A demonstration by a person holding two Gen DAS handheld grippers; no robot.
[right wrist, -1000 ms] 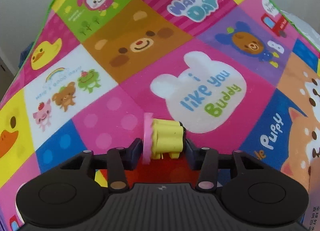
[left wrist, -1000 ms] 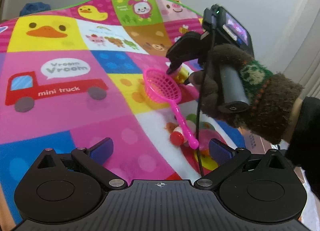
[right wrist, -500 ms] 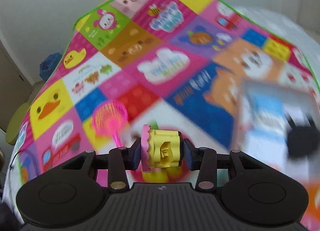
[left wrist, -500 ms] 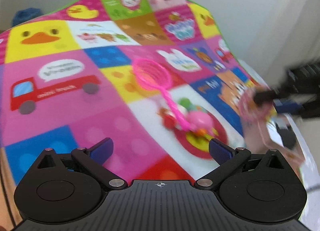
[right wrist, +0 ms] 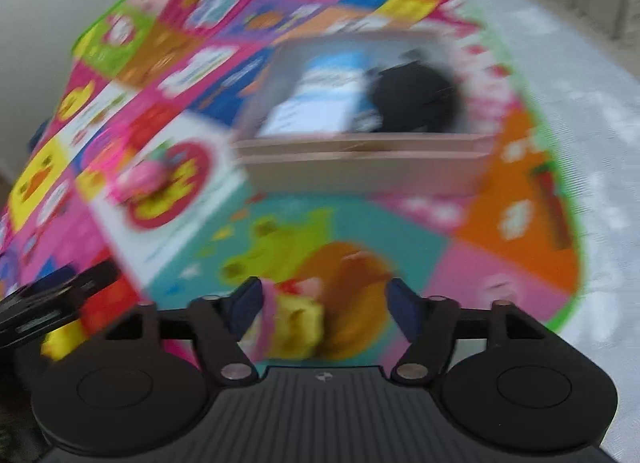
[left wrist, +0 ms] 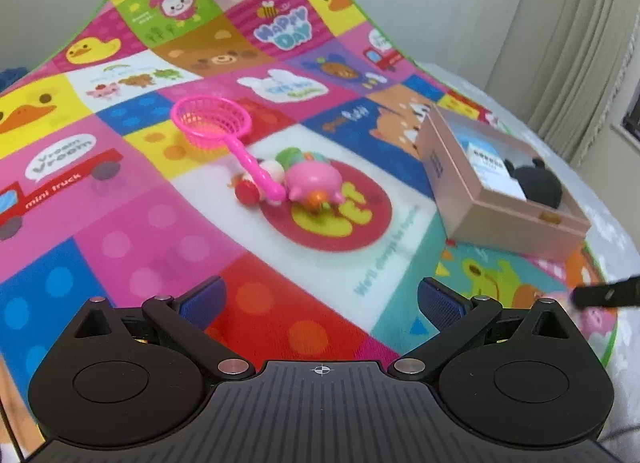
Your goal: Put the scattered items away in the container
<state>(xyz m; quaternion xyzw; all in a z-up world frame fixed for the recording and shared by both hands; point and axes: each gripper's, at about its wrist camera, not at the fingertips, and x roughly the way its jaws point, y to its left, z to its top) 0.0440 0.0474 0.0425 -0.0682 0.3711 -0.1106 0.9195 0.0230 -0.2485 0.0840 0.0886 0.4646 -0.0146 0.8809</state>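
Observation:
A pink cardboard box [left wrist: 492, 199] sits on the mat at the right, holding a blue-white packet [left wrist: 490, 161] and a black round toy [left wrist: 536, 181]; it shows blurred in the right wrist view [right wrist: 360, 167]. A pink toy net [left wrist: 216, 127], a pink pig [left wrist: 314, 181] and small red and white pieces [left wrist: 252, 187] lie mid-mat. My left gripper [left wrist: 320, 299] is open and empty above the mat. My right gripper [right wrist: 326, 301] has its jaws spread; the yellow and pink toy [right wrist: 292, 325] sits by the left finger, short of the box.
The colourful play mat [left wrist: 132, 223] covers a pale bed surface [left wrist: 600, 191]. Curtains [left wrist: 560, 43] hang at the right. The right gripper's tip [left wrist: 604, 295] shows at the right edge of the left wrist view.
My right gripper swung from mid-mat over to the box and its jaws went from shut on the yellow toy to spread. The left view turned right; the box came into sight.

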